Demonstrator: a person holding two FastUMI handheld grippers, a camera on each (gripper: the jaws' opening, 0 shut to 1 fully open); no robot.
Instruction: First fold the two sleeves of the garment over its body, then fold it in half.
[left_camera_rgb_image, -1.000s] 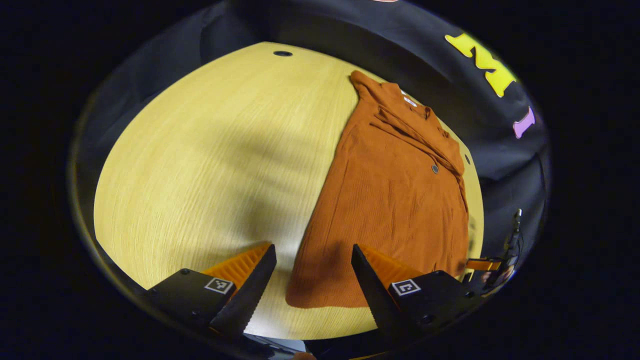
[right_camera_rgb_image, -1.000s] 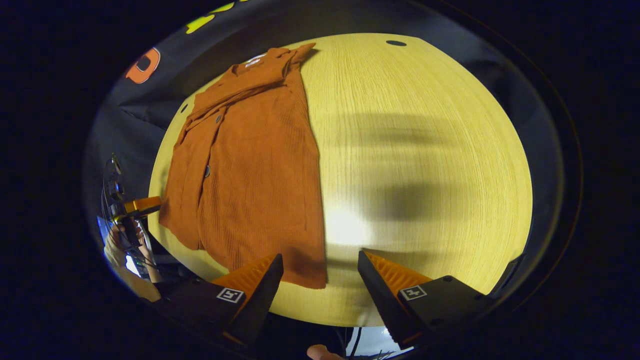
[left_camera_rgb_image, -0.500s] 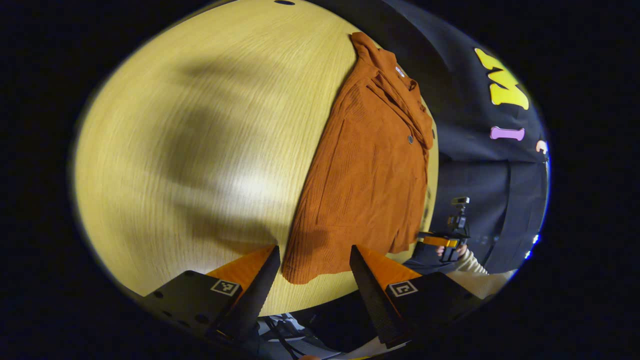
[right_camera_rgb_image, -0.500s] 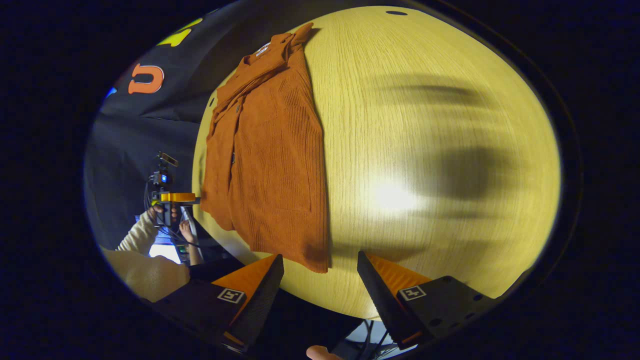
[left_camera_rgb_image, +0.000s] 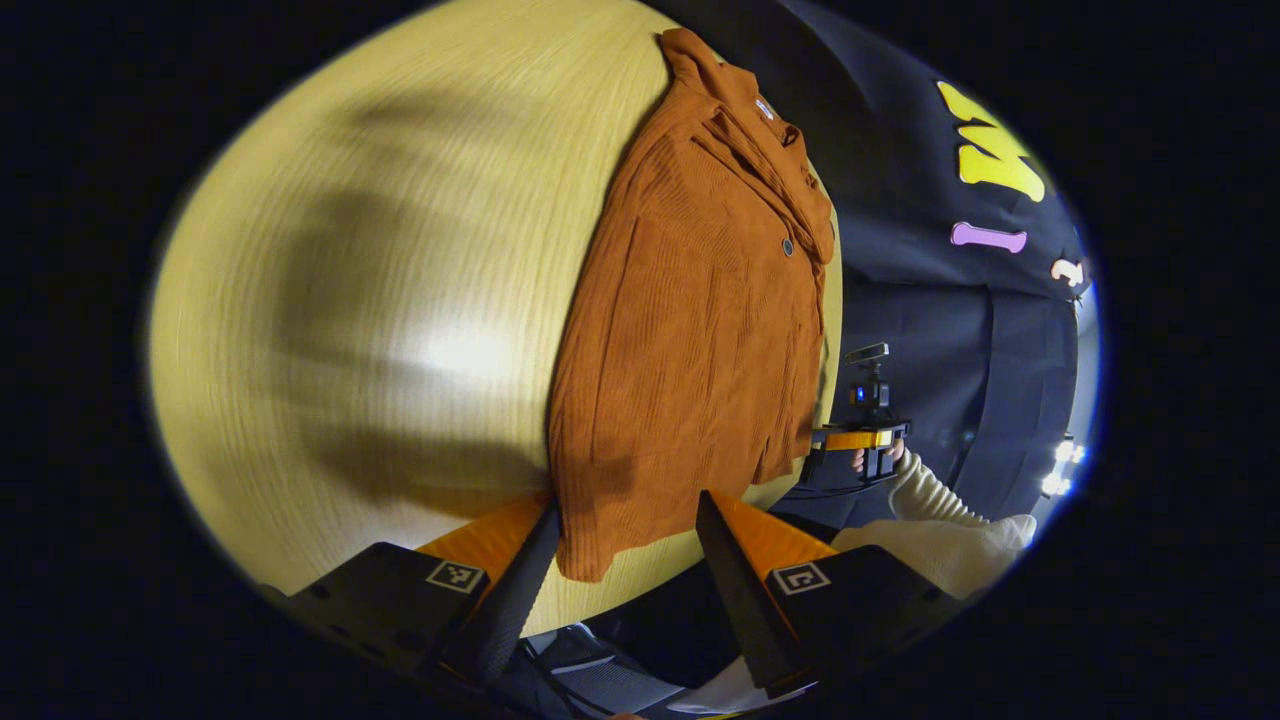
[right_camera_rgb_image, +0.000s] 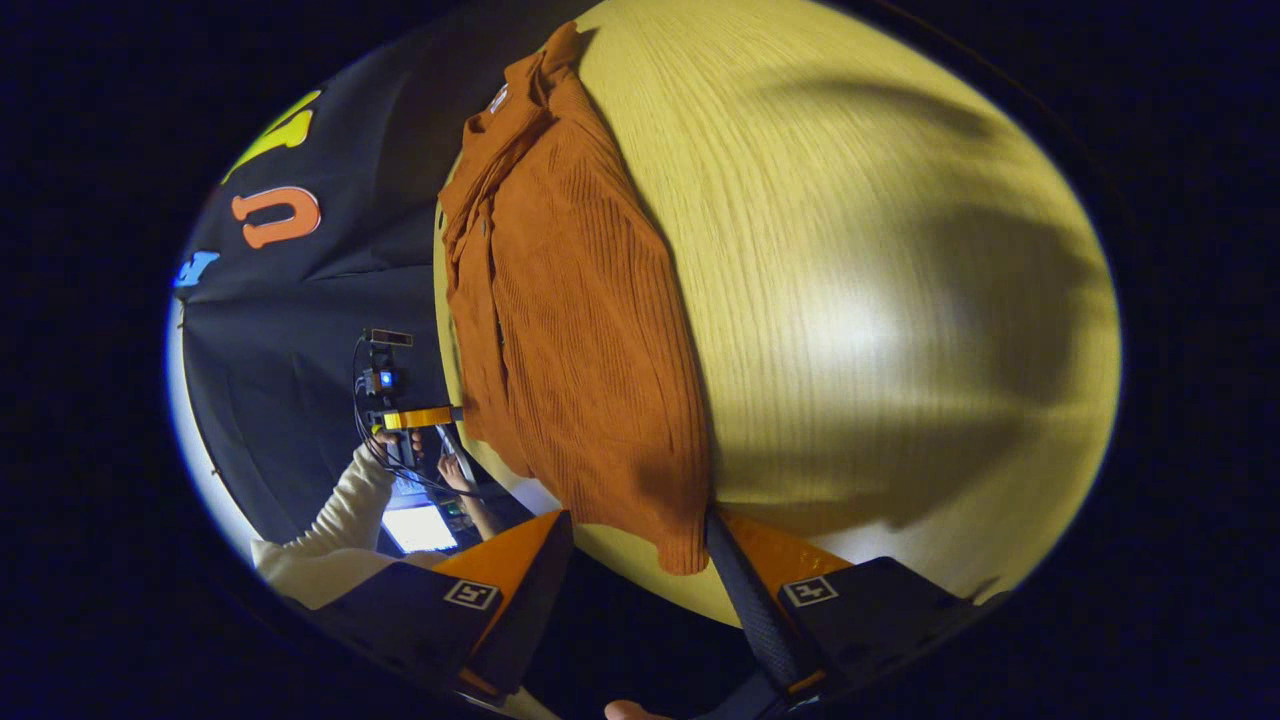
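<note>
A rust-orange ribbed garment (left_camera_rgb_image: 690, 330) lies flat along the yellow wooden table (left_camera_rgb_image: 380, 300), collar at the far end, with a sleeve folded across its buttoned front. My left gripper (left_camera_rgb_image: 625, 510) is open at the near table edge, and one hem corner lies between its fingers. In the right gripper view the garment (right_camera_rgb_image: 580, 350) runs away from me, and my right gripper (right_camera_rgb_image: 638, 525) is open with the other hem corner just inside its right finger (right_camera_rgb_image: 735, 570). Each gripper also appears far off in the other's view: the right gripper (left_camera_rgb_image: 850, 440) and the left gripper (right_camera_rgb_image: 420, 415).
Bare tabletop (right_camera_rgb_image: 850, 250) stretches wide beside the garment, crossed by arm shadows. The near table edge sits right at the fingers. A cream sleeve (left_camera_rgb_image: 940, 520) and a lit screen (right_camera_rgb_image: 420, 528) lie below the table edge.
Both grippers have dropped and tilted toward the near table edge. The hem corners, earlier a little ahead of the fingers, now sit between them. The garment has not moved.
</note>
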